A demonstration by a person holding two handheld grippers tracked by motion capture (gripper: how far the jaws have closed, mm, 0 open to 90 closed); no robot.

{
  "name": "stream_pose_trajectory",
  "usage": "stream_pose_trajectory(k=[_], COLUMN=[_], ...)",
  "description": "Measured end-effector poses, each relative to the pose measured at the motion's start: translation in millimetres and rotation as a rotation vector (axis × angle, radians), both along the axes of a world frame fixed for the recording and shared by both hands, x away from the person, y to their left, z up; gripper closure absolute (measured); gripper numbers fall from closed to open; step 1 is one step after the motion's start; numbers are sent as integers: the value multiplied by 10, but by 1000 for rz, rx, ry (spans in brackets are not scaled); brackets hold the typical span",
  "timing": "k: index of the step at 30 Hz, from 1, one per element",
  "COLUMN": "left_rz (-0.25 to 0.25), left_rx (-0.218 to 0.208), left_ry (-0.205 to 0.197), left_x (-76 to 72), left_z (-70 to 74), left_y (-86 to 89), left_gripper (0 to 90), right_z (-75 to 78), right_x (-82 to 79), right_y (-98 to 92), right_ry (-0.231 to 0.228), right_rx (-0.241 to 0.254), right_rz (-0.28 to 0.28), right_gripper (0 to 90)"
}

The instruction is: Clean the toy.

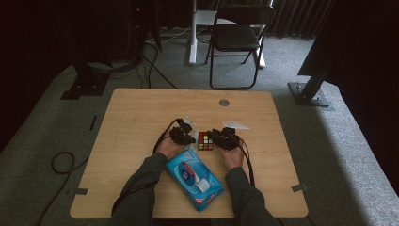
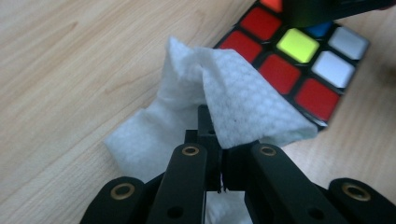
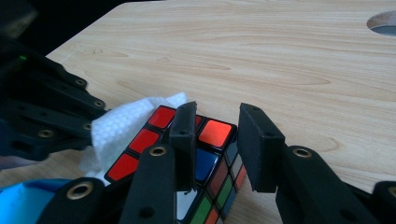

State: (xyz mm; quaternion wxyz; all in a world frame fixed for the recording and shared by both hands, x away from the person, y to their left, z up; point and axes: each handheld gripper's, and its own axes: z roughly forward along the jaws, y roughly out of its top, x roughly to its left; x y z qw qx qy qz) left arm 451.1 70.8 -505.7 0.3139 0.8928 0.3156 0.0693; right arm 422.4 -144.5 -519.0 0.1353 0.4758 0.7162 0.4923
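Observation:
A Rubik's cube (image 1: 204,140) sits mid-table between my two grippers. In the left gripper view my left gripper (image 2: 219,140) is shut on a crumpled white wipe (image 2: 224,88), which lies against the cube's red face (image 2: 280,74). In the right gripper view my right gripper (image 3: 219,126) straddles a top corner of the cube (image 3: 140,140), one jaw on the top face and the other down its far side, closed on it. The wipe (image 3: 116,123) and the left gripper (image 3: 93,116) show at the cube's left. From above, the left gripper (image 1: 188,139) and right gripper (image 1: 217,137) flank the cube.
A blue pack of wet wipes (image 1: 194,179) lies on the wooden table (image 1: 141,113) between the person's forearms, near the front edge. A round cable hole (image 1: 224,102) is at the table's far side. A folding chair (image 1: 237,37) stands beyond the table.

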Motion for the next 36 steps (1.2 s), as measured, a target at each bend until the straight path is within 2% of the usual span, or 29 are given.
stream_pose_trajectory(k=[5, 8, 14, 21, 25, 28, 36], left_rz=[-27, -42, -41, -32, -32, -27, -25], left_rx=[-27, -11, -9, 6, 41, 34, 28], left_ry=[-12, -18, 3, 36, 56, 70, 53], left_x=[-58, -90, -96, -33, 6, 24, 3], left_z=[116, 129, 65, -37, -114, -147, -138], left_y=[13, -9, -18, -37, -67, -64, -56], left_gripper=[880, 881, 882, 883, 884, 884, 884], right_z=[-2, -3, -4, -6, -6, -8, -11], right_x=[1, 2, 3, 2, 2, 2, 0], right_y=[-1, -2, -4, -5, -4, -5, -6], right_ry=[0, 0, 1, 2, 2, 1, -1], right_rx=[3, 4, 6, 9, 10, 11, 13], right_rz=[-1, -1, 0, -1, -2, -1, -3], right_gripper=[681, 681, 681, 681, 681, 681, 681])
